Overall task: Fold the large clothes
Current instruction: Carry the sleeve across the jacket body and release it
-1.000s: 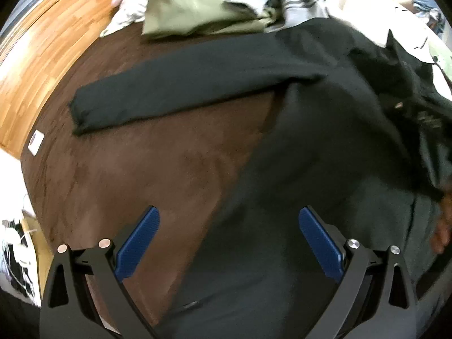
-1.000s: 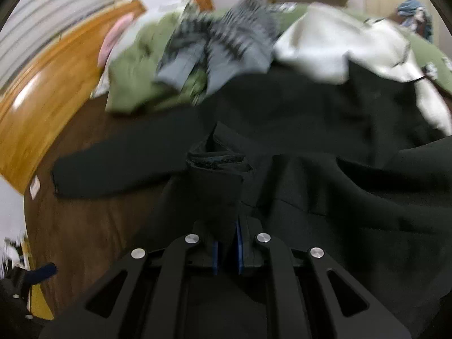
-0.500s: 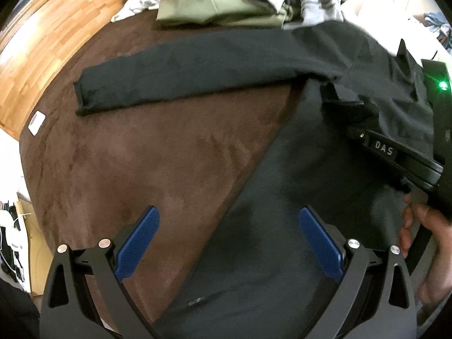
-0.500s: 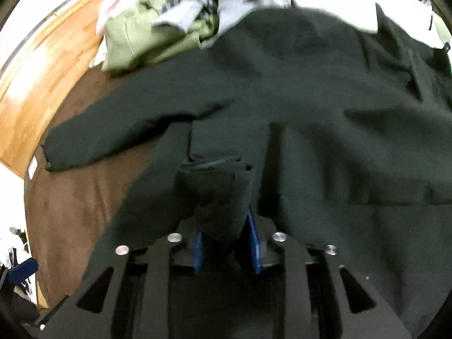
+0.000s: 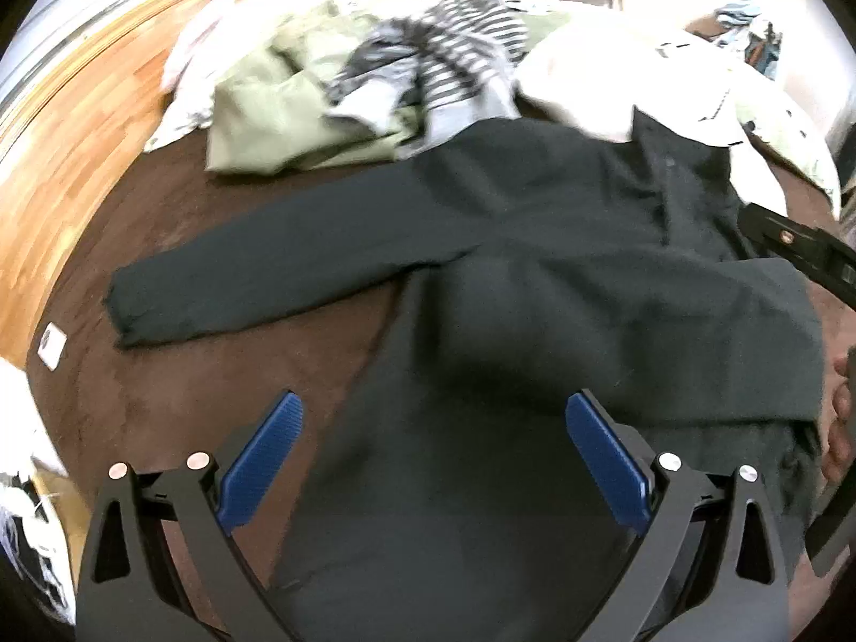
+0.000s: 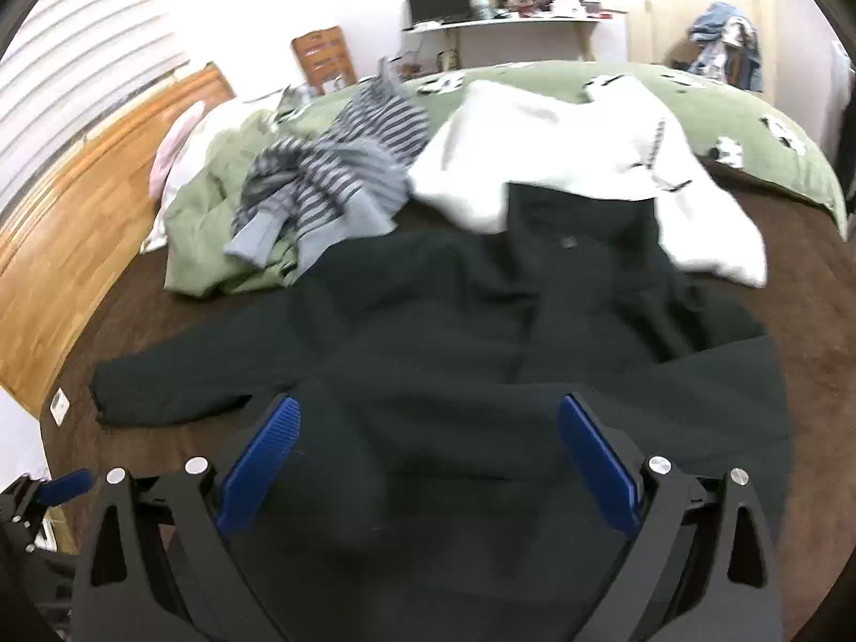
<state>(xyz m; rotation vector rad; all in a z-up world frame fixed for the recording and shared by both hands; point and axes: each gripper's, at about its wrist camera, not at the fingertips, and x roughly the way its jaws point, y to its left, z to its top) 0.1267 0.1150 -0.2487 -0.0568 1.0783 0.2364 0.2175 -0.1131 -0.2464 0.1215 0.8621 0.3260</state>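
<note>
Brown plush bedding (image 6: 139,331) covered the near part of a bed, with a wooden headboard (image 6: 59,289) curving along the 9 o'clock side and a white desk (image 6: 513,27) against the far wall at 12 o'clock. Spread across the brown surface lay the dark jacket (image 6: 438,353), its body filling the centre of both views, one sleeve (image 5: 257,289) stretched flat toward 9 o'clock with the cuff near a small white tag (image 5: 52,352). The other side of the garment was folded over the body, its edge running toward 3 o'clock. Beyond the collar, at 12 o'clock, sat a heap of other laundry: a striped grey top (image 6: 342,160) on a pale green garment (image 6: 214,235), and a white garment (image 6: 578,150) touching the jacket's upper edge. The right gripper (image 6: 428,460) hung over the jacket's lower body with its blue pads spread wide; its jaws had just been opening, and no cloth was pinched between them. The left gripper (image 5: 433,460) stood equally wide apart above the jacket's hem side, gripping nothing. In the left wrist view the person's fingers (image 5: 837,428) showed at 3 o'clock, beside the jacket's folded edge.
</note>
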